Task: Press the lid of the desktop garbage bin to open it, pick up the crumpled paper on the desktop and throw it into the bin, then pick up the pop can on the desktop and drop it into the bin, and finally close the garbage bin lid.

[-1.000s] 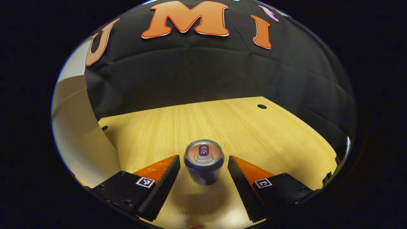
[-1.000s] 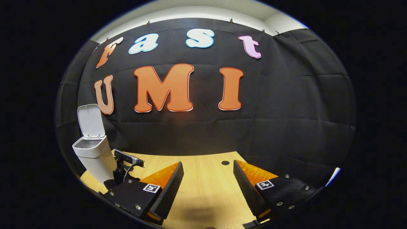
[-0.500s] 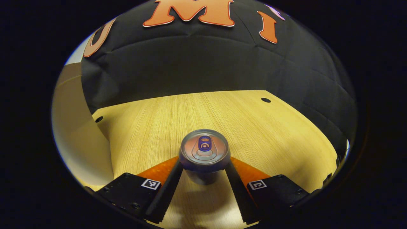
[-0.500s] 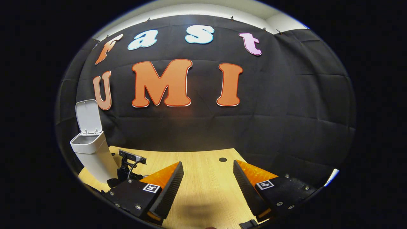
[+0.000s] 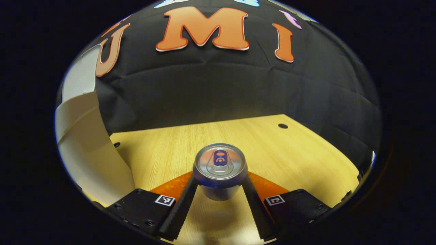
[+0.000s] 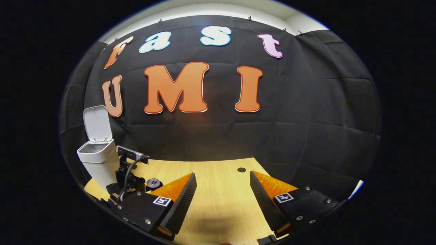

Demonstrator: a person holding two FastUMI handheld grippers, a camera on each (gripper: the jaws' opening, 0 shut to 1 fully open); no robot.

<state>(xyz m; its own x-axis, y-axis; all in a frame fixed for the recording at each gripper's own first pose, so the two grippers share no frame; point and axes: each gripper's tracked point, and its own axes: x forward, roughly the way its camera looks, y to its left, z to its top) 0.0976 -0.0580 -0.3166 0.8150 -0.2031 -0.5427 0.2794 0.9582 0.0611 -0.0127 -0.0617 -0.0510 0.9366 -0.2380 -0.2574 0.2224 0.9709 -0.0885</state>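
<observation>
The pop can (image 5: 219,165), silver-topped with a dark body, stands upright between the fingers of my left gripper (image 5: 219,181), which is shut on its sides. Its base seems slightly off the wooden table (image 5: 299,153), with a shadow beneath. The white garbage bin (image 5: 85,153) rises close at the left. In the right gripper view the bin (image 6: 98,160) stands at the far left with its lid (image 6: 97,124) hinged upright; the left gripper (image 6: 127,173) and the can (image 6: 154,183) are just right of it. My right gripper (image 6: 223,178) hangs open over bare table.
The black cloth wall closes the table's far side. A small dark hole (image 5: 282,126) marks the tabletop at the back right, and the same hole (image 6: 241,169) appears ahead of the right gripper. Another hole (image 5: 117,144) sits by the bin.
My left gripper closed on the can, then rose a little with it. The right gripper stayed open and barely shifted.
</observation>
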